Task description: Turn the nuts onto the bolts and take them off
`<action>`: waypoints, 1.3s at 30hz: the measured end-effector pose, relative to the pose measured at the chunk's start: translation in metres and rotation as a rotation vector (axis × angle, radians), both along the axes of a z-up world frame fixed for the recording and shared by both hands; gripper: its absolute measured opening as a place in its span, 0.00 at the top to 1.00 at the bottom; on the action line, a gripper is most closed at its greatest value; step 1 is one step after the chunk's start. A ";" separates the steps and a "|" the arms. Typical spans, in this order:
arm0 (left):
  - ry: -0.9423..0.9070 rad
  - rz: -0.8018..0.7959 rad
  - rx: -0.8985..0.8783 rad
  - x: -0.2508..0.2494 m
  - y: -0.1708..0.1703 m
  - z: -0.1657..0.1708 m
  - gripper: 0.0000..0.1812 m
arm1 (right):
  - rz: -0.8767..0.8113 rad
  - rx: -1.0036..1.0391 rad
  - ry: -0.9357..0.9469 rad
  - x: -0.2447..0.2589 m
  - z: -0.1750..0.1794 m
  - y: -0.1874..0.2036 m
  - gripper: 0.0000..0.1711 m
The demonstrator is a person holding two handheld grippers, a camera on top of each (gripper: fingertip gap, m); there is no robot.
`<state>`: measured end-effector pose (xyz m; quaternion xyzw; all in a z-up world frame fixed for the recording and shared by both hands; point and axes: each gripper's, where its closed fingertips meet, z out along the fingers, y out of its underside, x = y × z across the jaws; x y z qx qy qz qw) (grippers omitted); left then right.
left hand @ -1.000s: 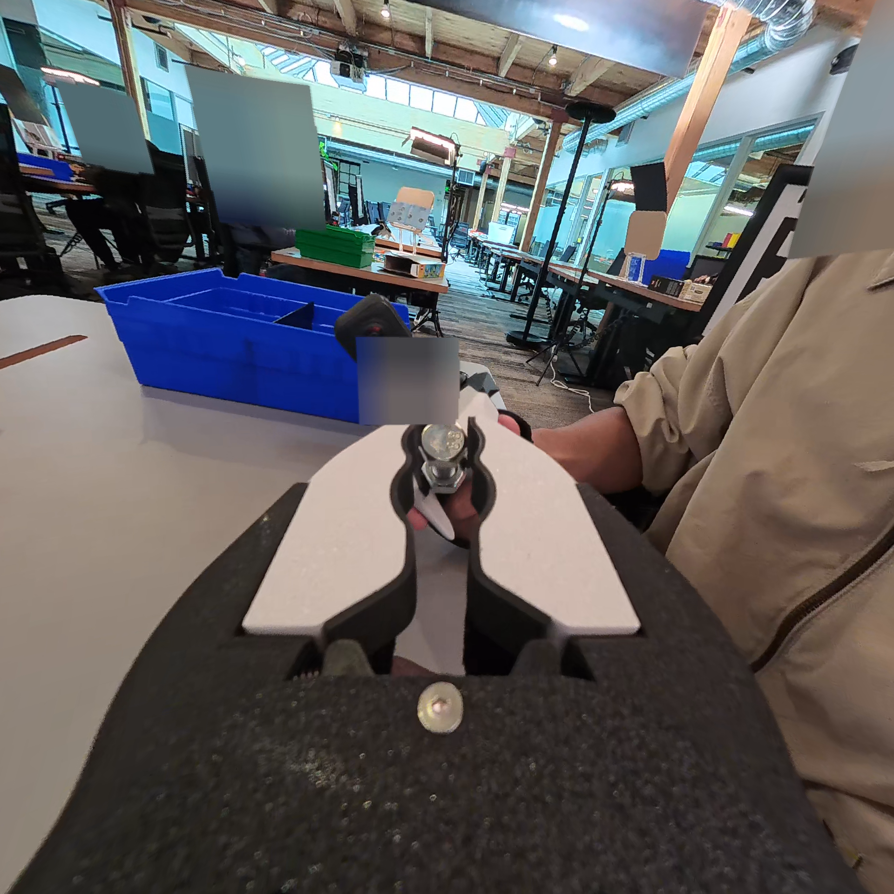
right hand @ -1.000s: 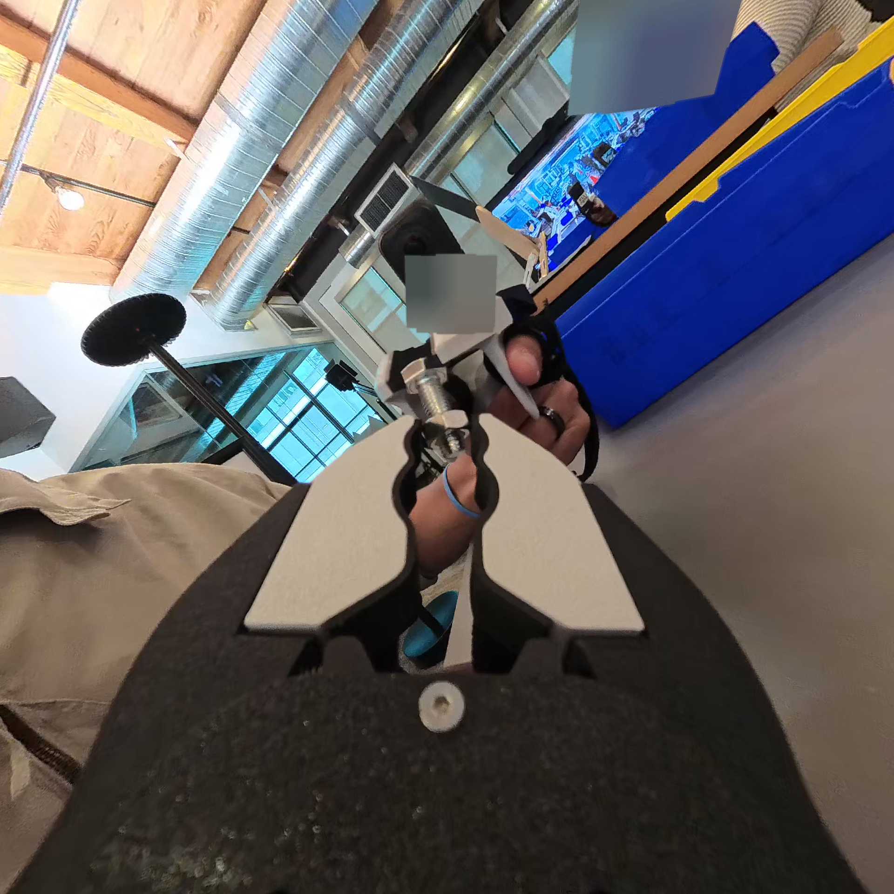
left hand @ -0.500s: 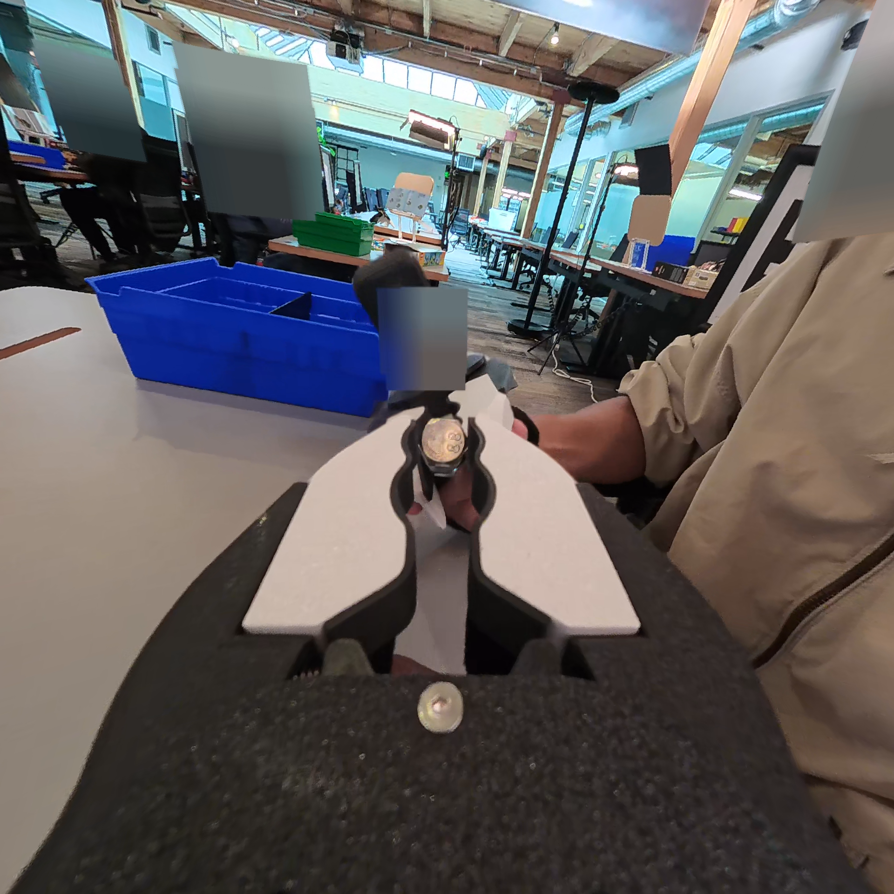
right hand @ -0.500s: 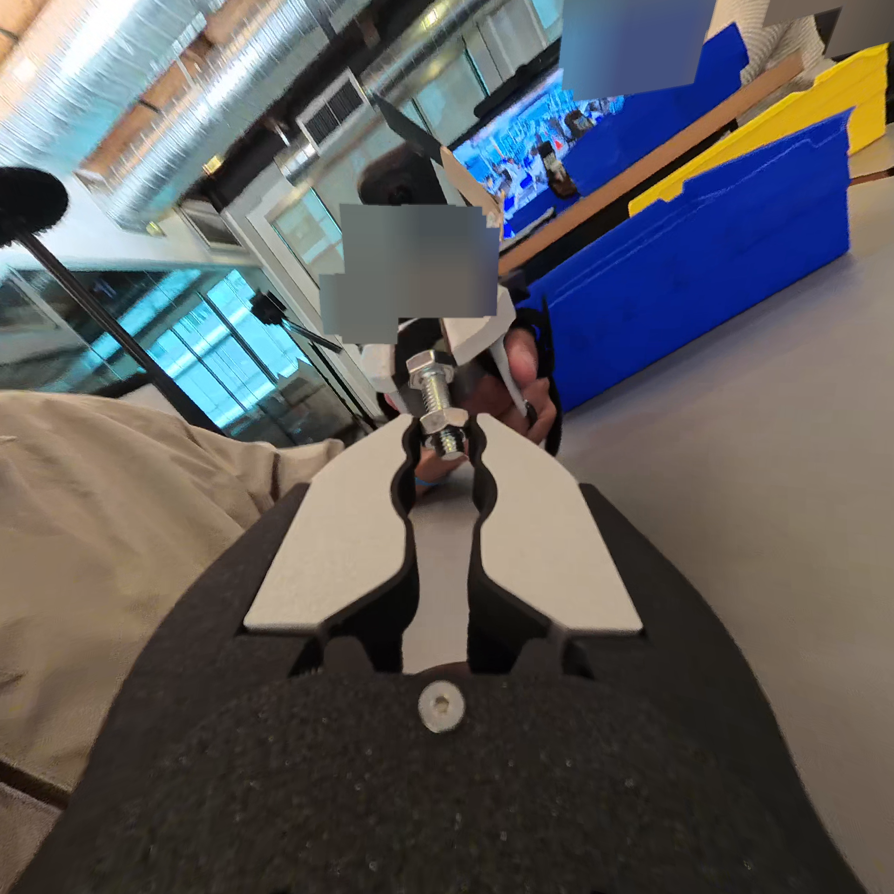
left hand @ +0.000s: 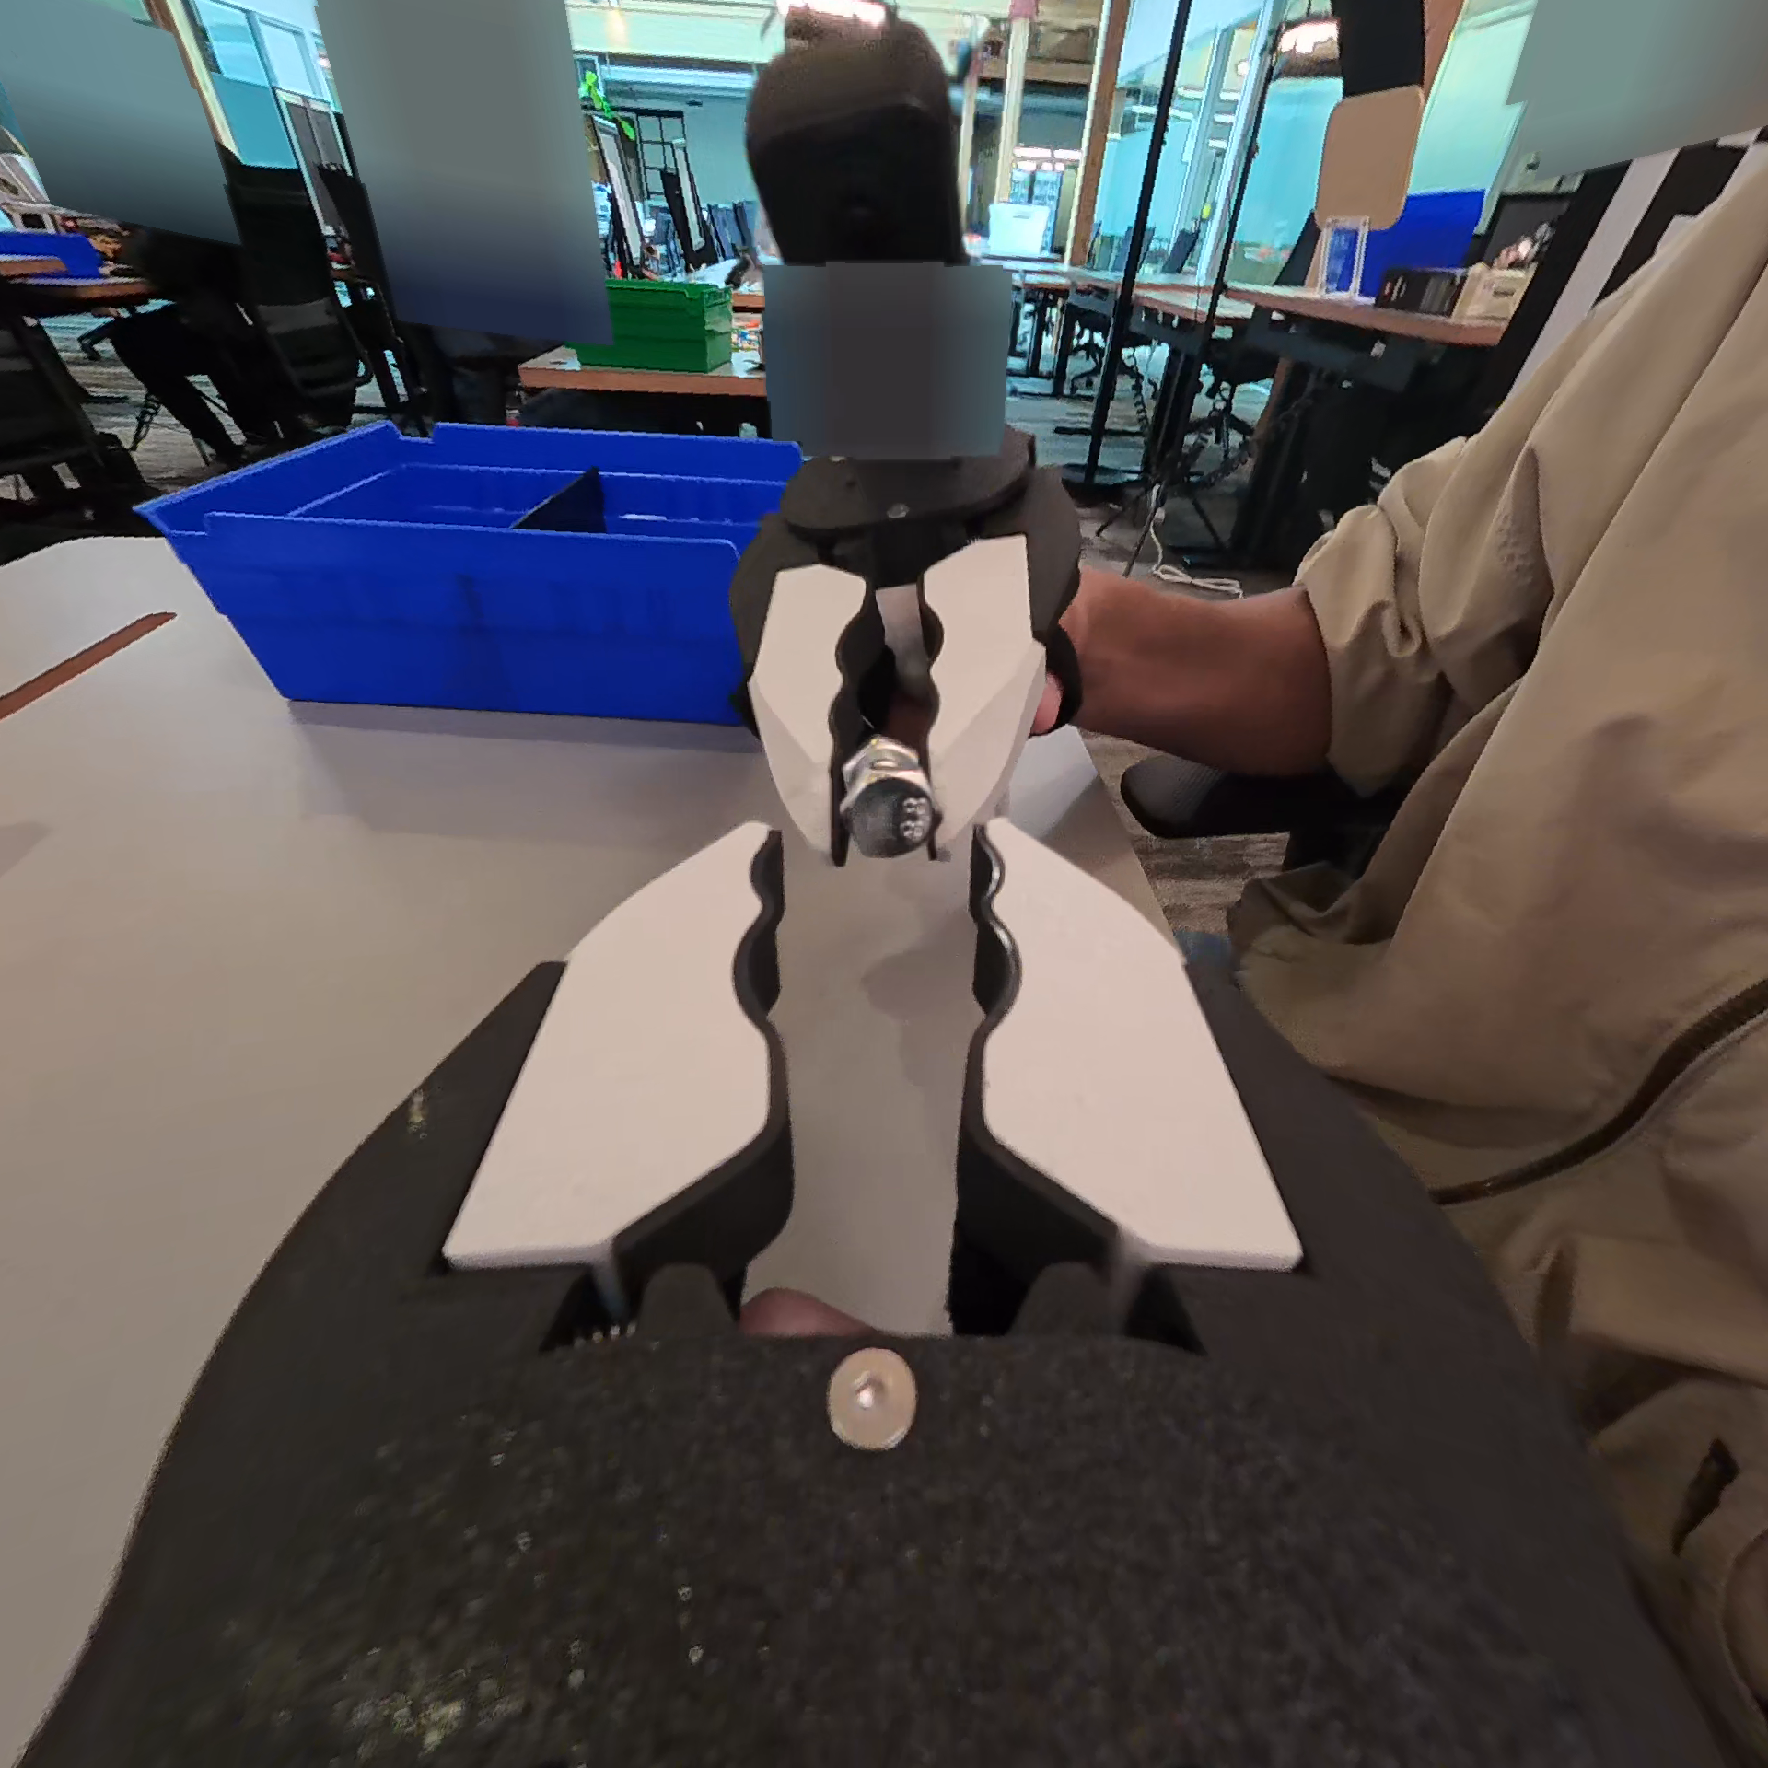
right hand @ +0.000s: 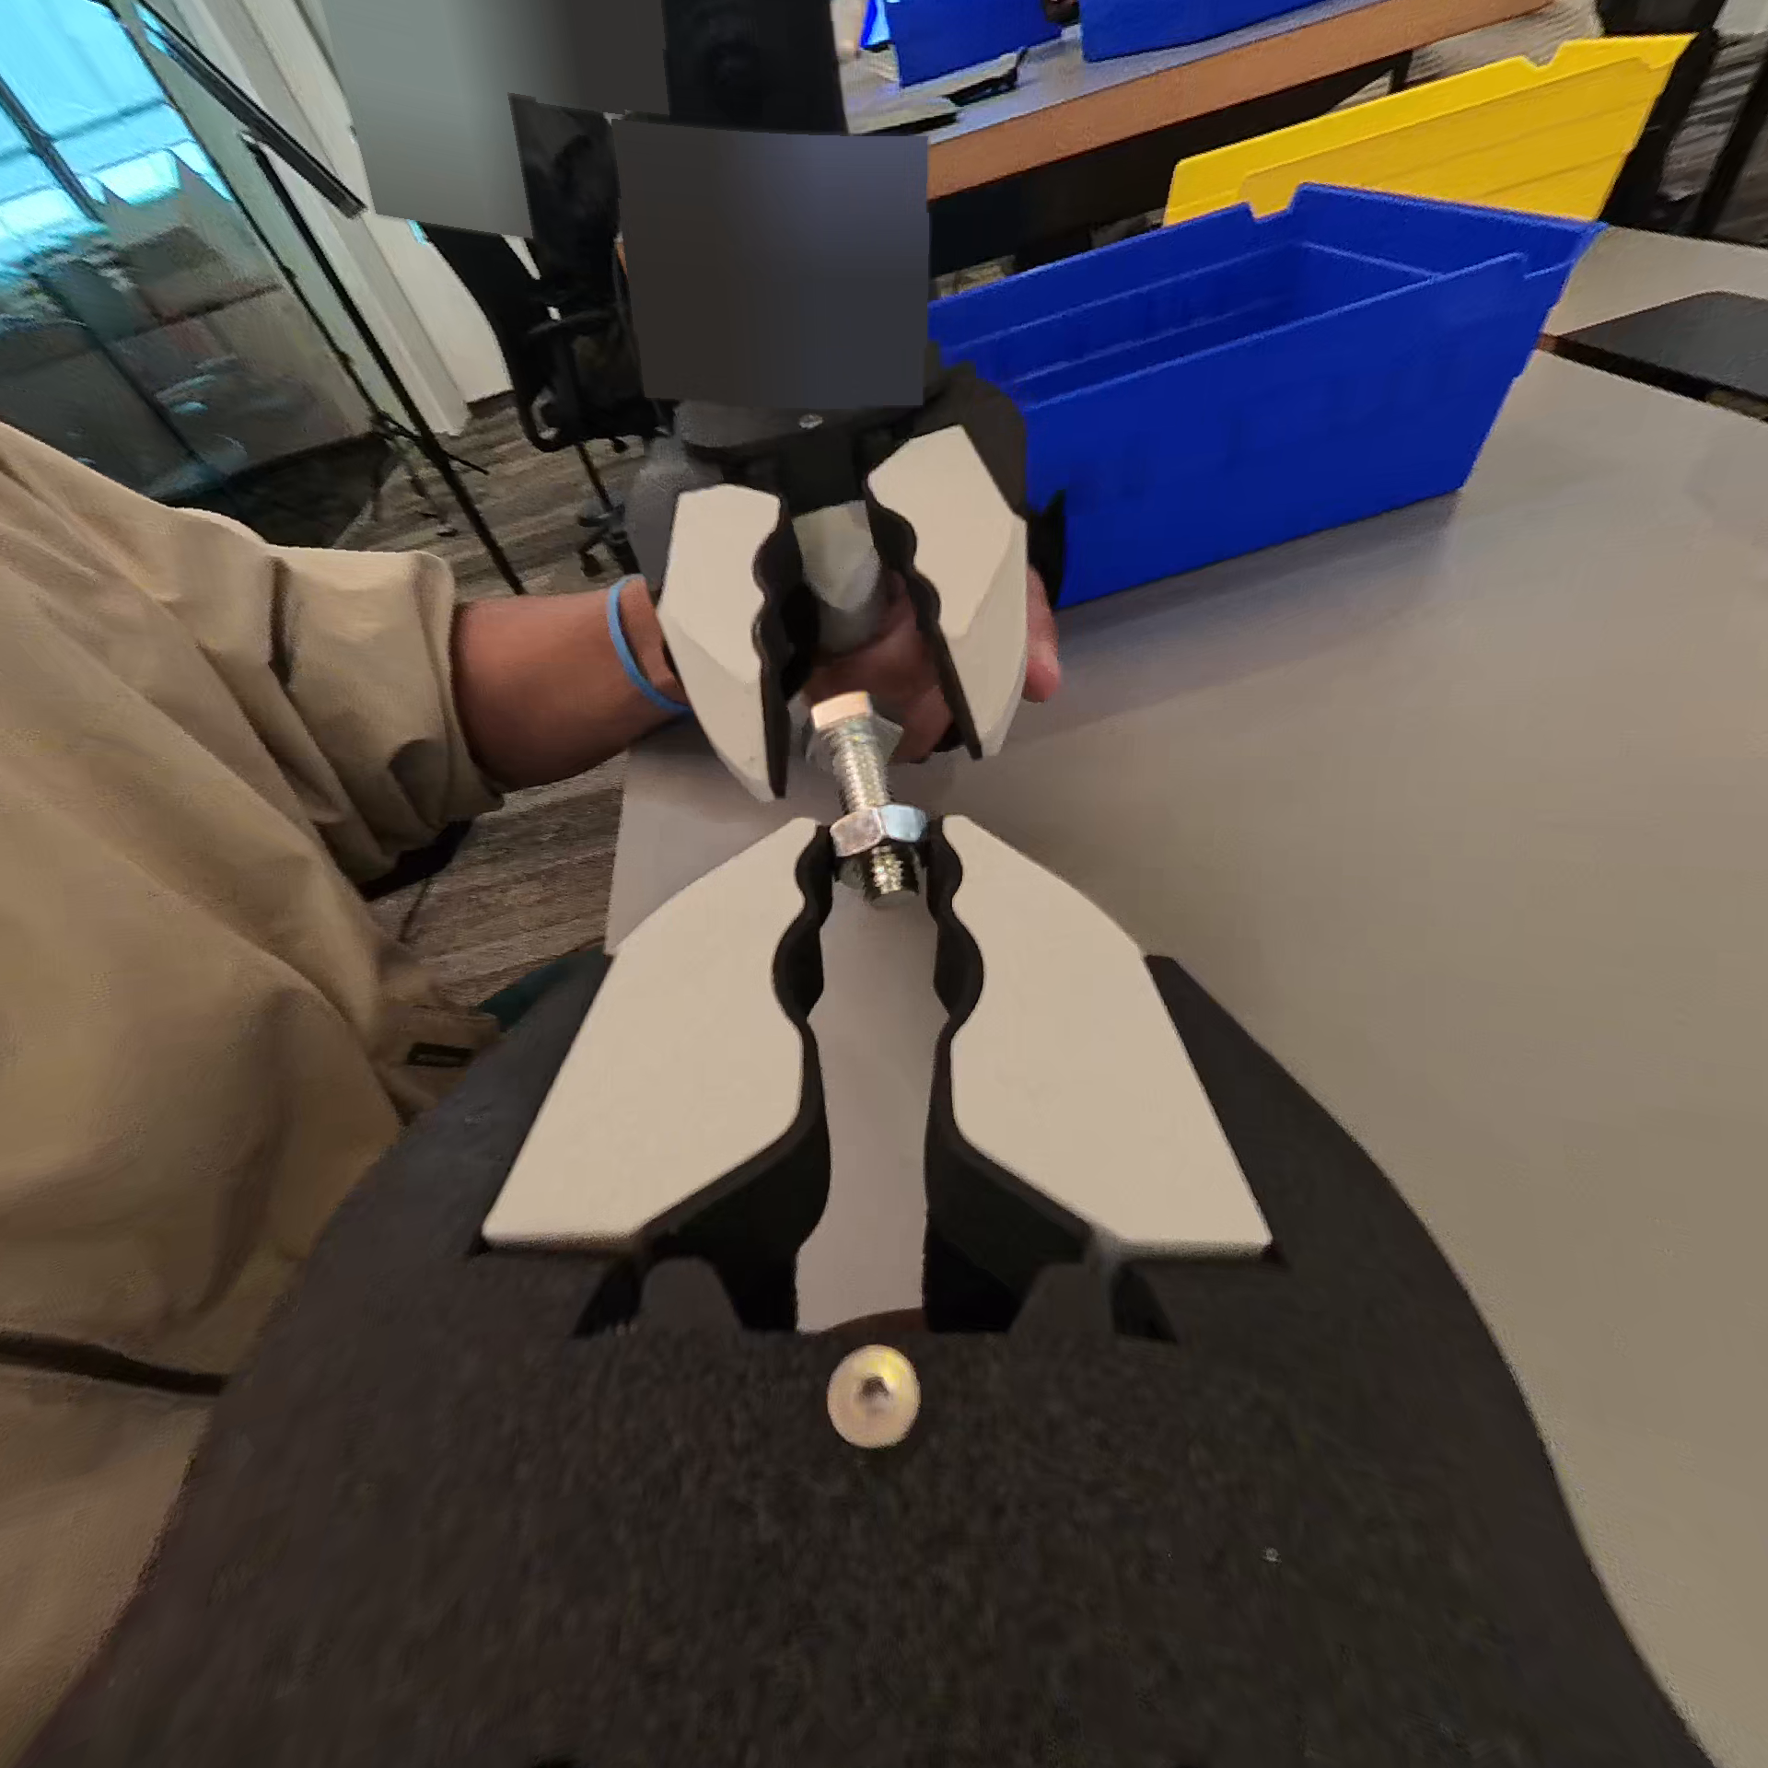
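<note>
Left hand-held gripper (left hand: 872, 842): fingers spread wide, nothing between them, tips just short of the bolt head; gripped by a bare hand (right hand: 890, 670) with a blue band at the wrist, sleeve pushed up the forearm. Seen from opposite (right hand: 875, 765), tilted down toward the bench.
Right hand-held gripper (right hand: 878, 842): fingers pinched on the nut (right hand: 878, 830), held level with the other, tip to tip; seen from opposite (left hand: 885, 823), grasped by a hand (left hand: 1081, 660) emerging from a tan jacket sleeve.
Bolt (right hand: 859, 765): long axis along the line between the two grippers, head toward the left one, threaded end past the nut toward the right one; held in the air above the near edge of the bench (left hand: 239, 909).
Bench: pale grey, blue bin (left hand: 459, 612) toward its far side.
Room: open office, desks, yellow bin (right hand: 1435, 134) beyond.
</note>
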<state>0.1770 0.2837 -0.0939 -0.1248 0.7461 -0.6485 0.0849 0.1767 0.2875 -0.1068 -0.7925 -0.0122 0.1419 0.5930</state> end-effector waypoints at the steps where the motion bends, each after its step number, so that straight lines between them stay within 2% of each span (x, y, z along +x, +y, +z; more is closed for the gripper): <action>1: -0.010 -0.008 0.011 -0.002 -0.002 -0.001 0.80 | 0.022 0.006 0.027 -0.003 0.001 0.000 0.89; 8: -0.090 -0.018 0.051 -0.009 -0.006 -0.003 0.83 | 0.112 0.029 0.228 -0.012 0.000 0.000 0.89; 14: -0.083 -0.012 0.041 -0.008 -0.004 -0.001 0.83 | 0.138 0.015 0.246 -0.016 -0.005 0.001 0.89; 18: -0.084 -0.030 0.050 -0.010 -0.005 -0.002 0.90 | 0.139 0.014 0.258 -0.016 -0.006 0.001 0.89; 28: -0.083 -0.028 0.040 -0.009 -0.005 0.002 0.90 | 0.147 0.044 0.331 -0.017 -0.001 0.002 0.89; 30: -0.072 -0.018 0.022 -0.007 -0.004 0.004 0.90 | 0.132 0.070 0.331 -0.014 0.002 0.002 0.88; 34: -0.024 0.016 -0.093 0.003 0.002 0.016 0.90 | 0.013 0.141 0.202 0.004 0.011 0.000 0.75; 36: 0.024 0.061 -0.189 0.016 0.009 0.023 0.90 | -0.060 0.185 0.112 0.015 0.016 -0.003 0.74; 39: 0.100 0.155 -0.238 0.043 0.019 0.019 0.90 | -0.117 0.301 0.126 0.024 0.024 -0.006 0.73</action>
